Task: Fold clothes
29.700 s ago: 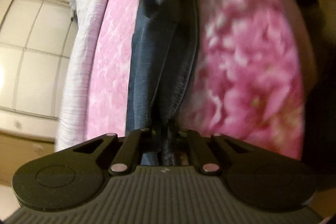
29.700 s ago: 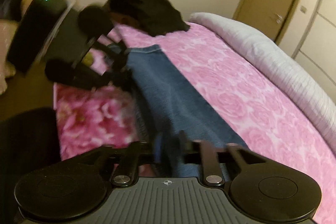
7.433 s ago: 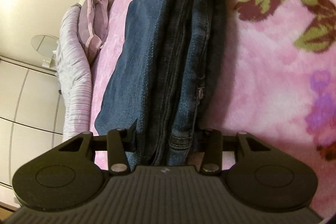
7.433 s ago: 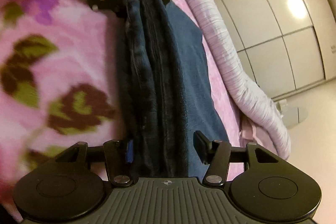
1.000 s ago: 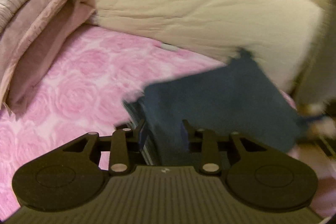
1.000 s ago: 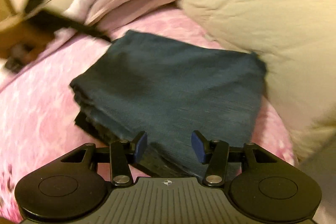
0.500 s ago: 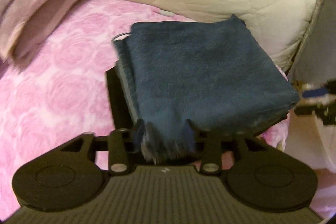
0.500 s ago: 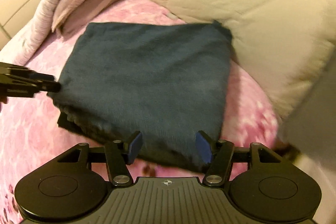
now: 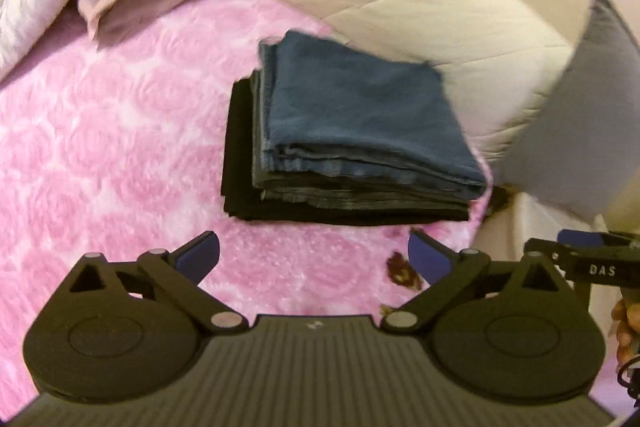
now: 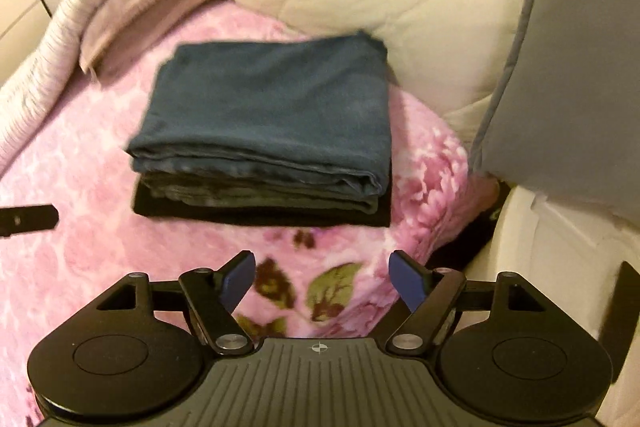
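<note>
- The folded dark-blue denim jeans [image 10: 272, 115] lie squared atop a folded black garment [image 10: 260, 215] on the pink rose-patterned blanket [image 9: 100, 147], ahead of both grippers.
- The left gripper [image 9: 314, 255] and the right gripper [image 10: 320, 277] are opening wide with nothing between their jaws.
- This fold looks finished; no unfolded clothes show.

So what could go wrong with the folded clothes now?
The stack sits near the corner of the pink blanket, so a bump might tip it toward the gap beside the bed. The blue jeans on top lie a bit crooked over the black piece, so the pile may lean. Both the left gripper and the right gripper are opening with nothing between them, and could brush the pile.
</note>
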Tool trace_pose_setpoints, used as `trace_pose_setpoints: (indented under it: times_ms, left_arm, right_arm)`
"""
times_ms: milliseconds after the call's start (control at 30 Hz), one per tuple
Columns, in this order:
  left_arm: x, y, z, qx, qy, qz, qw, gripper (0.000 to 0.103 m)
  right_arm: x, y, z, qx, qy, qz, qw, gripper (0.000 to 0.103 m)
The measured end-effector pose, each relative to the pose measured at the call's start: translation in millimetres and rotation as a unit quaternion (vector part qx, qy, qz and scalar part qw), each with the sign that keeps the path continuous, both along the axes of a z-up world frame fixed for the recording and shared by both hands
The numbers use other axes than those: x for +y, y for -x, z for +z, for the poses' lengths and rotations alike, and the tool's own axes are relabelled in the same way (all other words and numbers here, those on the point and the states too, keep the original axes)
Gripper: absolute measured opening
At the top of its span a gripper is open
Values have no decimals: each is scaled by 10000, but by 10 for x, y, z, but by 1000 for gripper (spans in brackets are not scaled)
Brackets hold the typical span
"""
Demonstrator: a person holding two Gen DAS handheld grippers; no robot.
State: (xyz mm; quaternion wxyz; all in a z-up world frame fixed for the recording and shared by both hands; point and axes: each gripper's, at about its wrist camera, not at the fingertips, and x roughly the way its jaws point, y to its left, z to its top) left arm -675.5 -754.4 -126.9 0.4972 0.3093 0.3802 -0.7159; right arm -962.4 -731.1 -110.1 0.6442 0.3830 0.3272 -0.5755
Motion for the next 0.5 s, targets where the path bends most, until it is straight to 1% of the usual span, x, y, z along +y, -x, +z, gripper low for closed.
trace_pose_setpoints:
  times_ms: [67, 200, 300, 367, 500]
  left_arm:
    - [164, -26, 138, 64, 159, -99, 9998, 99]
    - [460, -96, 348, -76, 527, -321, 9981, 99]
    - [703, -142, 445, -240, 779, -611, 9948, 99]
    - [804, -160, 473, -261, 788, -602, 9947, 99]
    - [917, -176, 501, -131, 548, -410, 9976, 99]
  right_arm:
    - [146, -68, 124, -34, 121, -68, 9999, 78]
    - [470, -185, 280, -13, 330, -232, 9992, 78]
    - [684, -253, 369, 47, 461, -368, 9982, 78]
    - [811, -300, 424, 71, 511, -420, 9978, 78]
    - [933, -361, 526, 111, 580, -368, 9976, 78]
